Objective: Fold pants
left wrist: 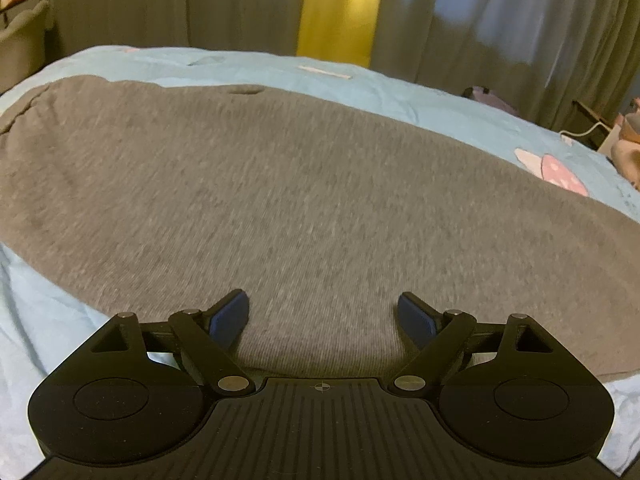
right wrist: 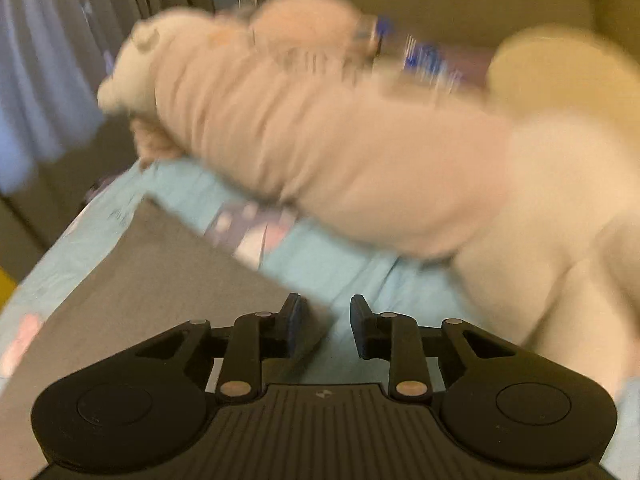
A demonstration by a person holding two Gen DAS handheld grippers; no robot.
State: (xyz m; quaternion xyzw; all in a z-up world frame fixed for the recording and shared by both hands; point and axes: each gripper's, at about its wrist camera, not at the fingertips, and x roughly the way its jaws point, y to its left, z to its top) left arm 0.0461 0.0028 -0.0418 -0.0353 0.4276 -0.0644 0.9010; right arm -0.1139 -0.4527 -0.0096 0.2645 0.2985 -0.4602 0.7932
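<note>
Grey pants (left wrist: 280,184) lie flat across a bed (left wrist: 420,100) covered in light blue printed bedding, their long axis running left to right in the left wrist view, both ends cut off or distorted by the fisheye. Grey curtains (left wrist: 500,20) hang behind. In the blurred right wrist view, a large cream plush toy (right wrist: 360,152) sprawls just beyond the pants' edge. The left gripper (left wrist: 324,312) hovers wide apart over the fabric; the right gripper (right wrist: 326,320), fingers parted, holds nothing.
</note>
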